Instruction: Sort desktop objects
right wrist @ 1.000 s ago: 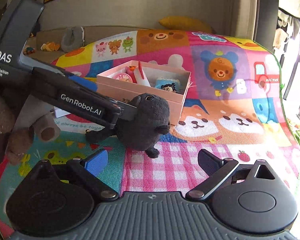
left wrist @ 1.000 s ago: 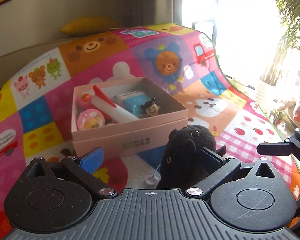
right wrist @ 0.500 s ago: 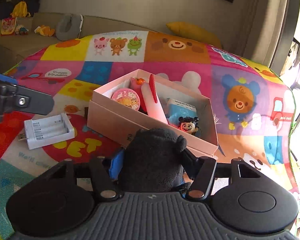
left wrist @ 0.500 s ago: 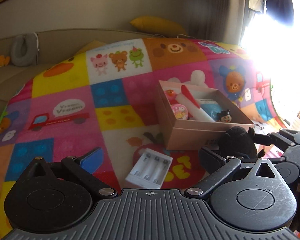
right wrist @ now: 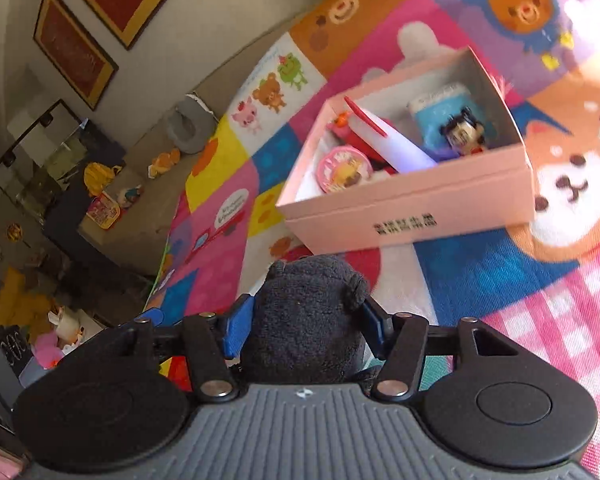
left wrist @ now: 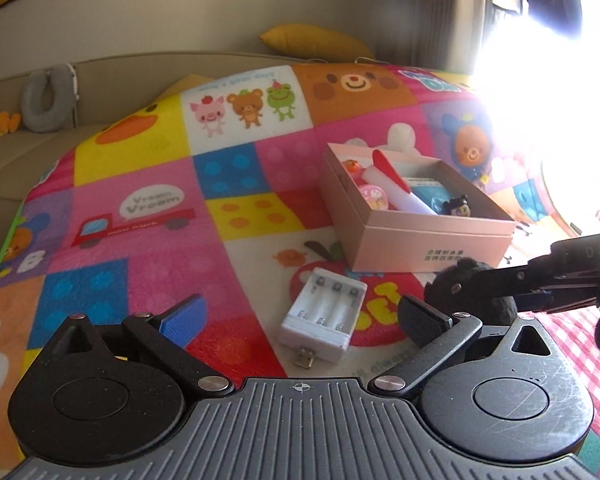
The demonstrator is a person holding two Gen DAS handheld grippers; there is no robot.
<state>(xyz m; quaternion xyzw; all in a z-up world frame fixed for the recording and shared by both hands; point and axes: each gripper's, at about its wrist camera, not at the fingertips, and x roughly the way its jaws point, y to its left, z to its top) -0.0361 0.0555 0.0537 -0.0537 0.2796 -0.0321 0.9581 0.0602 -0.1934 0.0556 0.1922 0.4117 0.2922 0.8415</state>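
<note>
The black plush toy [right wrist: 306, 316] is clamped by the closing right gripper [right wrist: 304, 326]; the pink box [right wrist: 412, 216] lies just ahead. The left gripper [left wrist: 300, 316] is held open, empty, over the white battery charger [left wrist: 324, 316].

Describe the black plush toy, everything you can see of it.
The black plush toy is small, dark charcoal and fuzzy, with a rounded body and a stubby ear on each side of its head. It sits between the right gripper pads, blue pads pressing its flanks as the jaws are closing on it. Its back faces the wrist camera, so no face shows. It is near the front wall of the pink box, not inside it. Whether it touches the play mat is hidden.
</note>
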